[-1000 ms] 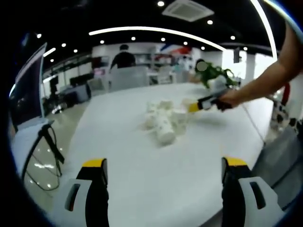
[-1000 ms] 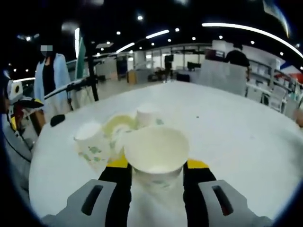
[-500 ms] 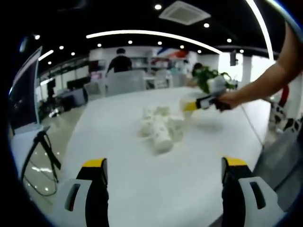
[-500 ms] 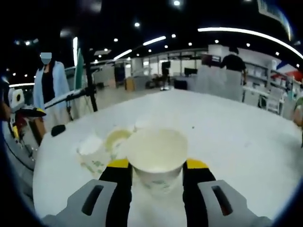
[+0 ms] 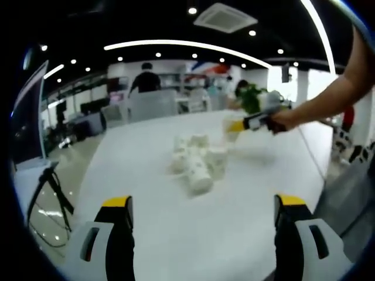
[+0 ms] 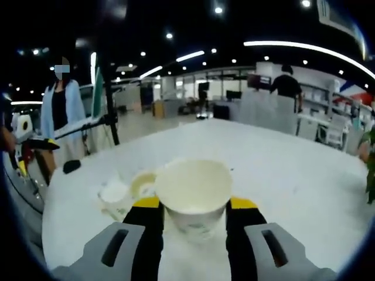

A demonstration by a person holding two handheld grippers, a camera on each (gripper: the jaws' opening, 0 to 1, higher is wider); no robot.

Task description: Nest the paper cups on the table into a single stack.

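Right gripper view: right gripper (image 6: 193,218) clamps an empty paper cup (image 6: 193,190); left gripper (image 5: 202,212) gapes.

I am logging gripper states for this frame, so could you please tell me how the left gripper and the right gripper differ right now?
The left gripper is open, its jaws wide apart with nothing between them; the right gripper is shut on a paper cup. The left gripper sits back from the cluster of cups on the table, while the right gripper holds its cup close by them. Both have yellow-tipped jaws.
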